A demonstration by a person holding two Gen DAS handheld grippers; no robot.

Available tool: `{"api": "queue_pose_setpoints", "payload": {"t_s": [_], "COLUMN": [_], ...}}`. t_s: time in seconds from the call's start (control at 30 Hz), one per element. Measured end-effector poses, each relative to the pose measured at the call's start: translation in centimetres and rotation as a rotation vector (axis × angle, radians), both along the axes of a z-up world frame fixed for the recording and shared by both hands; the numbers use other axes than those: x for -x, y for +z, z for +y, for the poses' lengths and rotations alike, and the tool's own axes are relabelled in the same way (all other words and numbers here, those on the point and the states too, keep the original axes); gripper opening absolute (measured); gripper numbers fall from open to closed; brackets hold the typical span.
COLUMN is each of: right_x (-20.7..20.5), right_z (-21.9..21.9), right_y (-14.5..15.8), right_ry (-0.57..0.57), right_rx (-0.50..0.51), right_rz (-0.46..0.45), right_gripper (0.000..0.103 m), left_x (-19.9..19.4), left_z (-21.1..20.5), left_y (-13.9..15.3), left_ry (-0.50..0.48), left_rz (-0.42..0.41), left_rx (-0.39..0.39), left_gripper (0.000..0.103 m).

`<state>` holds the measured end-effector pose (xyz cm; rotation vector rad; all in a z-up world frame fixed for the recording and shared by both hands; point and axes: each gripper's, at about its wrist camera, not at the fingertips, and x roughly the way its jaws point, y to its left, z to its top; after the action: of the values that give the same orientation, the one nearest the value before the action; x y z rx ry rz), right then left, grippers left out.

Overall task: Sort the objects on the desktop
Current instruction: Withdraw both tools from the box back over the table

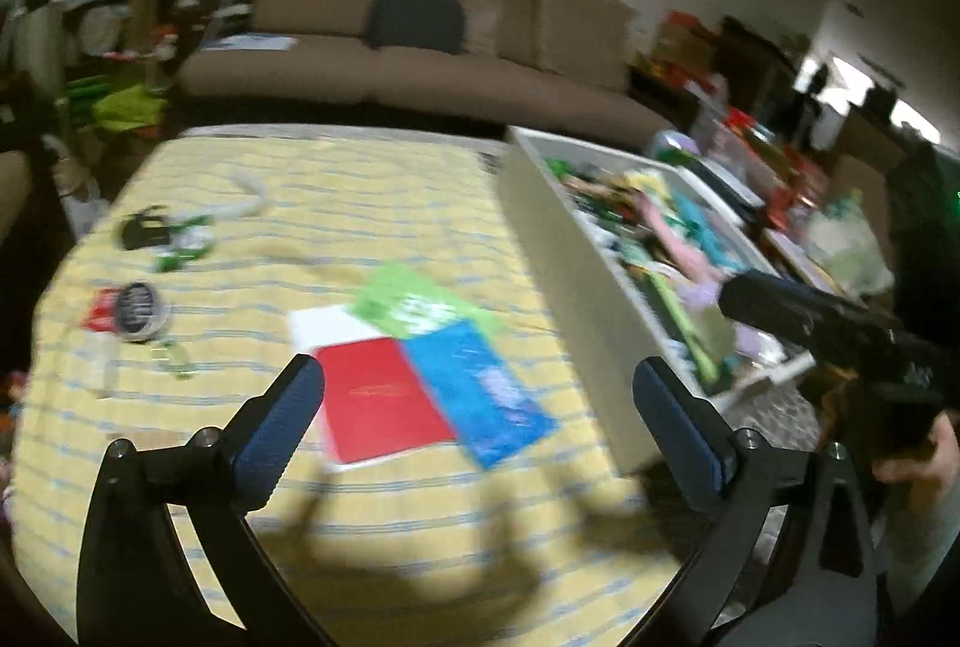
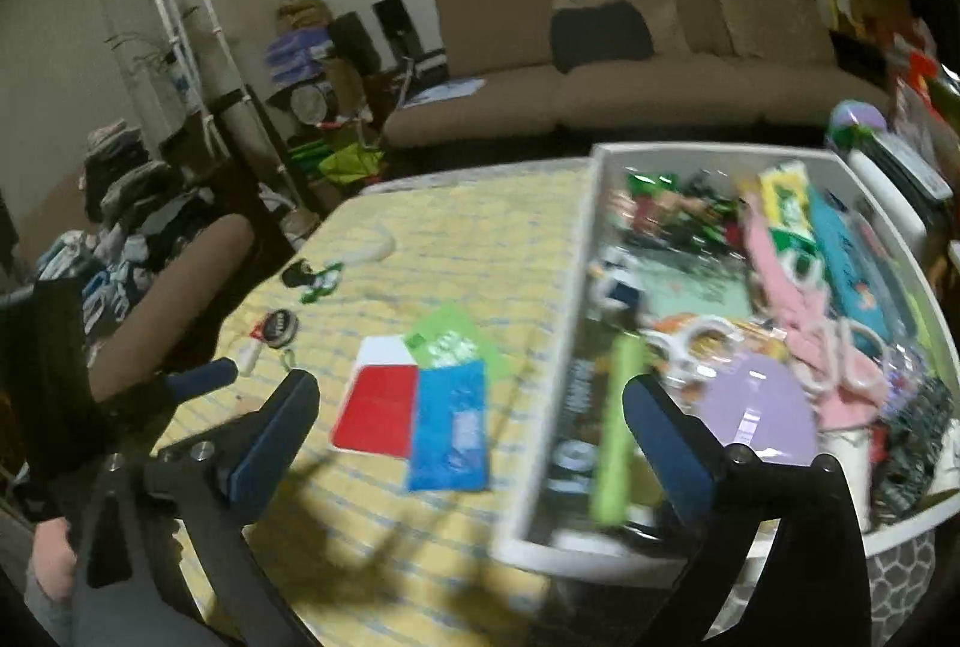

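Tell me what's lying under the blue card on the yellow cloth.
The blue card overlaps the right edge of a red card and the bottom of a green card. A white sheet lies beneath the red one. Whatever else it covers is hidden.

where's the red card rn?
Mid-table on the yellow cloth: the red card lies flat in both wrist views, on a white sheet, its right edge against the blue card, left of the white bin.

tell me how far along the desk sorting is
Done: the white bin is already crammed with items. In hand: nothing; left claw and right claw are both open and empty. Left: red folder, blue packet, green packet, round tin.
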<state>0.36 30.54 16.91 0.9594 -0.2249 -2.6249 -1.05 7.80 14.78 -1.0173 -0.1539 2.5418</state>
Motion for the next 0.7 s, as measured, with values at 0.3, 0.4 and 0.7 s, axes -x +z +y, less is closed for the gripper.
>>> {"api": "queue_pose_setpoints", "payload": {"t_s": [0.3, 0.4, 0.7], "right_x": [3.3, 4.4, 10.5], "right_z": [-9.5, -11.6, -16.8], "right_y": [-2.1, -3.3, -7.4], "right_ry": [0.113, 0.133, 0.161], "right_rx": [-0.025, -0.002, 0.116], "right_rz": [-0.054, -0.076, -0.163], "right_gripper": [0.103, 0.103, 0.102], "left_x": [2.7, 4.7, 10.0], "left_z": [-9.6, -13.9, -20.5], "left_y": [-1.9, -3.6, -8.8], "left_ry": [0.13, 0.171, 0.2], "left_rz": [-0.032, -0.05, -0.077], "left_rx": [0.019, 0.006, 0.076], "left_gripper": [0.103, 0.103, 0.103]}}
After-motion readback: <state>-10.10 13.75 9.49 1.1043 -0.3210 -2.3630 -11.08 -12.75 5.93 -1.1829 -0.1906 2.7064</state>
